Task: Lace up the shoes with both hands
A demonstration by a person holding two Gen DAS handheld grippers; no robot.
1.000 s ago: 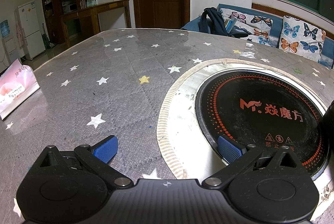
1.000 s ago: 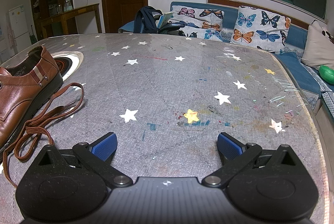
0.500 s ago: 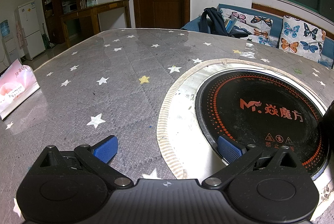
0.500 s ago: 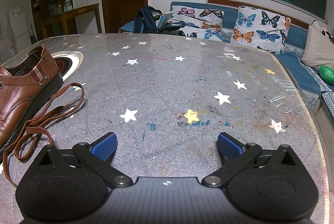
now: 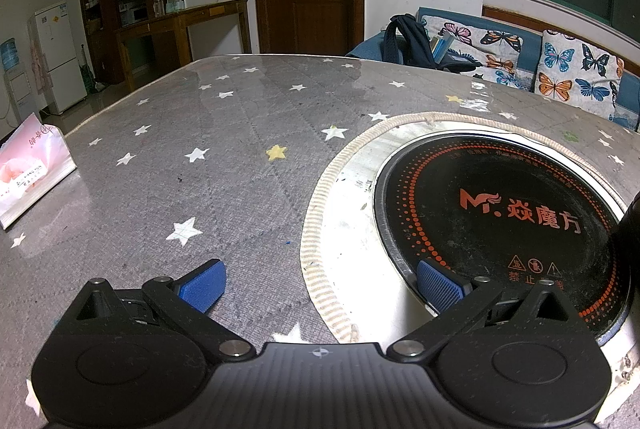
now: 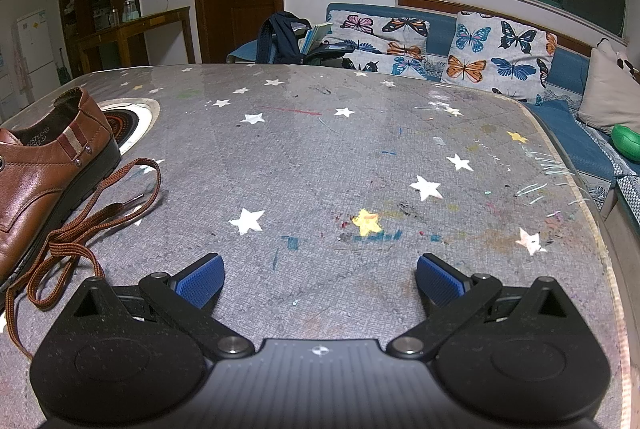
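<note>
A brown leather shoe lies at the far left of the right wrist view, heel toward the room. Its brown lace trails loose on the table beside the sole, in loops. My right gripper is open and empty, low over the table, to the right of the shoe and lace. My left gripper is open and empty, low over the edge of the round cooktop. In the left wrist view only a dark edge shows at the far right; I cannot tell what it is.
A black round induction cooktop with a pale rope-edged rim is set into the grey star-patterned table. A pink tissue pack stands at the table's left edge. A sofa with butterfly cushions runs behind and right of the table.
</note>
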